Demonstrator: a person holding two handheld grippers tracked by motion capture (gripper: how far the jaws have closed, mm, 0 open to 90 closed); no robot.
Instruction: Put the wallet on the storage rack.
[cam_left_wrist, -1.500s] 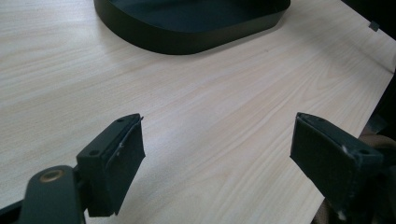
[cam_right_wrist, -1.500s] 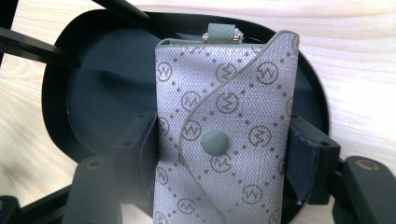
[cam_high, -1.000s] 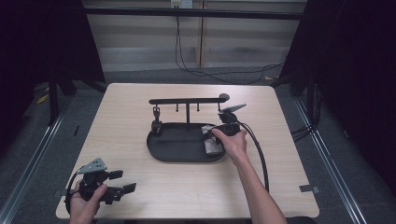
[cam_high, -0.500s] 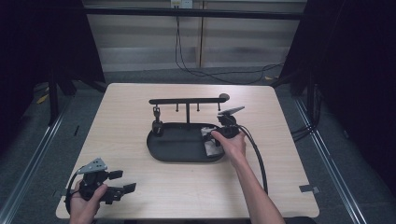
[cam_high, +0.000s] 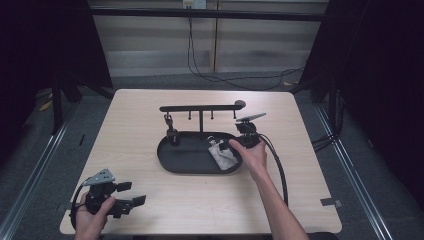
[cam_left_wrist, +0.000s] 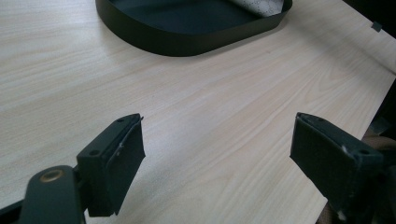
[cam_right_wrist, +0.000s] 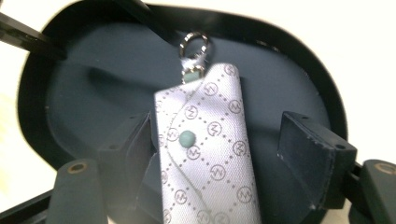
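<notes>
The pale patterned fabric key pouch (cam_right_wrist: 205, 154) lies in the black oval tray (cam_high: 172, 162), right of middle. The right gripper (cam_right_wrist: 217, 144), jaws just opening, straddles it unpressed: a release, I judge. Next, withdraw upward. The left gripper (cam_left_wrist: 217, 154) idles open near left.

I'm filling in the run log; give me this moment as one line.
right gripper: jaws just opened, pouch loose between them | pouch: lying in tray | left gripper: open, idle over table

A: Left gripper (cam_high: 131, 200): black body, grey three-cornered plate on top, black cable.
B: Right gripper (cam_right_wrist: 217, 154): same black, brass-coloured screws beside square pads. Forearms bare, no sleeves.
</notes>
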